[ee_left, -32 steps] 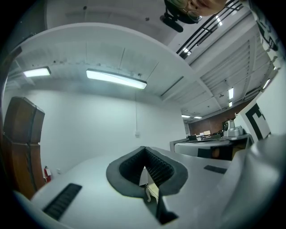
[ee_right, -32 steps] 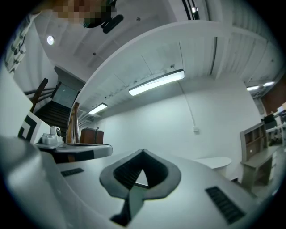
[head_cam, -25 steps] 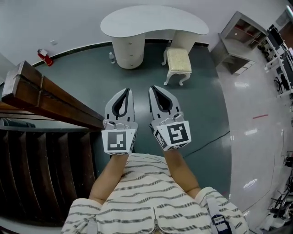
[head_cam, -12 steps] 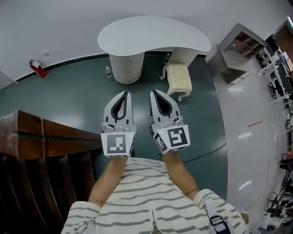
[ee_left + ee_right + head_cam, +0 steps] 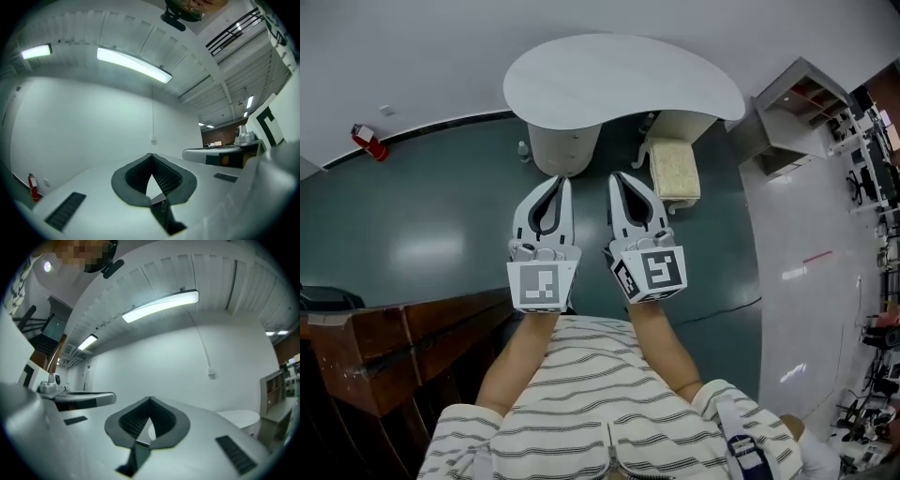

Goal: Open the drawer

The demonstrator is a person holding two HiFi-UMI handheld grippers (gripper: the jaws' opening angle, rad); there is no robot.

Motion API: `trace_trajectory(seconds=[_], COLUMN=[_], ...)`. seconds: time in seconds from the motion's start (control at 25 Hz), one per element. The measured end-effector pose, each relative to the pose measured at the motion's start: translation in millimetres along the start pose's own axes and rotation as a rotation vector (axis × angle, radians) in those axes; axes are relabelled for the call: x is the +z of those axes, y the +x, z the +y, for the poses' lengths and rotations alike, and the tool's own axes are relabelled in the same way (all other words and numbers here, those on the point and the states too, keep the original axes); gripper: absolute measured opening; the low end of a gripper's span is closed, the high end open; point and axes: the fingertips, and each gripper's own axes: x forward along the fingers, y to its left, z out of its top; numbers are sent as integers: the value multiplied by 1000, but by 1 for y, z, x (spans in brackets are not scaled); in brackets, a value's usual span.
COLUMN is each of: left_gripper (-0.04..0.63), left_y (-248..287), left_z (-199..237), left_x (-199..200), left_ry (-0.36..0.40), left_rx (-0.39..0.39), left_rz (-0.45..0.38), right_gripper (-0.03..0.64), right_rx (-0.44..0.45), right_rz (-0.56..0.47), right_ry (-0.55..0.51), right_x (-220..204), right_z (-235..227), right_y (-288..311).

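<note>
Progress: not begun; the drawer is untouched. Approach, grip and pull all remain, by my judgement.
Left gripper [image 5: 563,184]: jaws tip to tip, empty.
Right gripper [image 5: 615,178]: jaws tip to tip, empty.
Drawer unit [image 5: 565,148]: beneath the white desk [image 5: 619,80], ahead of both tips, well apart.
Unclear: drawer fronts and handles are too small to make out, and the desk top overhangs the unit.

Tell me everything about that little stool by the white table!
The stool has a cream, cushioned-looking oblong seat and white curved legs, only partly showing. It stands upright on the dark green floor, its far end tucked under the curved white table, beside the table's round pedestal. Nothing lies on it.
</note>
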Motion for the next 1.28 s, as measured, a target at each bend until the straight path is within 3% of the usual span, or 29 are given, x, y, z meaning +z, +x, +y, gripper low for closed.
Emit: trace_trajectory(seconds=[0.4, 0.84, 1.28], left_gripper=[5, 5, 5], left_y=[57, 105, 163], left_z=[46, 48, 39], left_x=[-22, -64, -124], left_ry=[-21, -2, 9], left_rx=[-24, 9, 99], left_rz=[55, 105, 168], right_gripper=[8, 9, 9], right_rx=[-59, -16, 21], right_rz=[63, 130, 170], right_ry=[20, 48, 68], right_x=[-25, -74, -129], right_z=[-16, -48, -110], right_y=[64, 107, 142])
